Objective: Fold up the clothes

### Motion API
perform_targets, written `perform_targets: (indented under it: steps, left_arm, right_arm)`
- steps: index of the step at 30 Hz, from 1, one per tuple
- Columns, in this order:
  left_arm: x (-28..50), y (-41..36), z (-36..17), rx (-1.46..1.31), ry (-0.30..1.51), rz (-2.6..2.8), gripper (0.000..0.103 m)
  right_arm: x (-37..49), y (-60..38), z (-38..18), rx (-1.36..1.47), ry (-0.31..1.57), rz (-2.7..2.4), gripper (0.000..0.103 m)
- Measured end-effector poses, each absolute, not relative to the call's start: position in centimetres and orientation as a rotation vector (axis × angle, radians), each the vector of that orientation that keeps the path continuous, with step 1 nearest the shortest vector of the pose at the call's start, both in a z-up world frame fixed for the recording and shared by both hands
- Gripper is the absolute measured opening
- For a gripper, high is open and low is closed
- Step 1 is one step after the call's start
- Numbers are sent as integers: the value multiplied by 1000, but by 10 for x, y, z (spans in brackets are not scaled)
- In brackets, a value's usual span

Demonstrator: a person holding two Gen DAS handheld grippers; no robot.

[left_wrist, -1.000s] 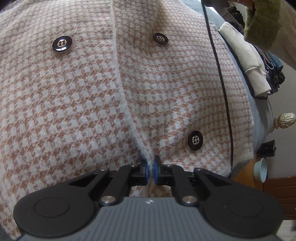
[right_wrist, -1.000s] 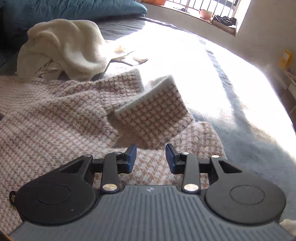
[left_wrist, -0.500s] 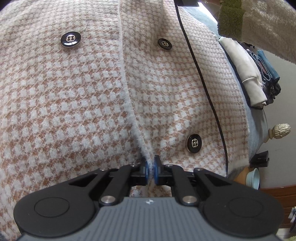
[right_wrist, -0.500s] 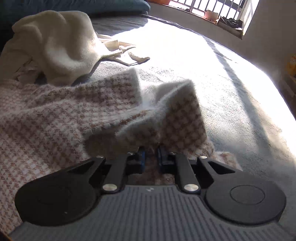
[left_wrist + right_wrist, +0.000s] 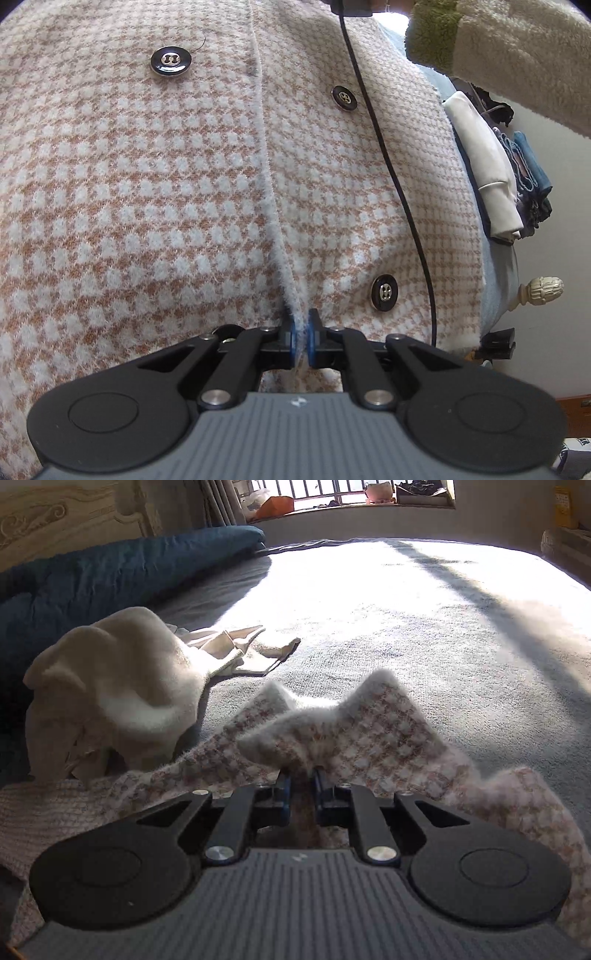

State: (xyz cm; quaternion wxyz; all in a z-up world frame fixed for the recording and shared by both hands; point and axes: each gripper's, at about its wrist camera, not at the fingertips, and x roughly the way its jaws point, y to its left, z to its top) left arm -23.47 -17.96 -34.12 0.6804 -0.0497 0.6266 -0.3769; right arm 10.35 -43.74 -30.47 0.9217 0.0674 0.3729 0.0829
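Left wrist view: left gripper (image 5: pixel 302 341) closed down on the fuzzy front edge of the houndstooth cardigan (image 5: pixel 147 221) — blue pads pinching the white placket right where it runs into the jaws. Cardigan fills nearly the whole view ahead of the gripper, spread flat, three dark buttons (image 5: pixel 384 293) visible to either side of the placket. Black cable (image 5: pixel 391 173) draped across the right part of the knit. Fleecy sleeve (image 5: pixel 509 48) at top right; folded stack of clothes (image 5: pixel 495 177) beyond the cardigan's right edge on the bed.

Right wrist view: right gripper (image 5: pixel 301 794) nearly closed, fingers clamped on a raised fold of the same cardigan (image 5: pixel 369 738) — fabric bunched up and lifted directly above the fingertips, the rest trailing down left and right onto the grey bed (image 5: pixel 443 627). Cream garment (image 5: pixel 118 686) heaped to the left, near the cardigan. Blue duvet (image 5: pixel 110 576) behind it.
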Motion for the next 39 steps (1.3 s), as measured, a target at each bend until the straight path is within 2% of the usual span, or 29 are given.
perform_targets:
  steps: [3, 6, 8, 12, 14, 17, 20, 24, 28, 33, 36, 39]
  left_arm:
    - [-237, -175, -341, -126, 1402, -842, 8]
    - [-238, -169, -341, -154, 1402, -834, 7]
    - [-237, -168, -342, -167, 1401, -832, 7]
    - [-240, -163, -341, -177, 1395, -834, 6]
    - [-242, -161, -339, -177, 1391, -834, 5]
    - [-245, -162, -338, -171, 1392, -832, 5]
    - [-245, -165, -338, -156, 1402, -831, 8]
    - [-241, -171, -329, -132, 1438, -837, 9]
    - [-241, -170, -309, -61, 1443, -852, 16]
    - [-225, -170, -279, -46, 1429, -845, 17]
    - [-211, -193, -263, -31, 1399, -844, 18]
    - [-195, -233, -259, -45, 1378, -852, 19]
  right_arm:
    - [107, -426, -328, 30, 821, 158, 13]
    - [105, -426, -311, 17, 838, 186, 22]
    - [91, -436, -286, 72, 782, 202, 28]
    - [49, -457, -243, 187, 668, 181, 28]
    - [29, -466, -235, 232, 668, 168, 28]
    - [32, -469, -267, 247, 813, 169, 23]
    - [48, -455, -328, 276, 993, 164, 21]
    - [22, -440, -313, 277, 903, 120, 23]
    - [-69, -452, -263, 370, 796, 143, 22]
    - [-204, -505, -229, 379, 816, -23, 23]
    - [-270, -546, -231, 425, 856, -174, 24]
    - [-326, -591, -256, 551, 912, -297, 28]
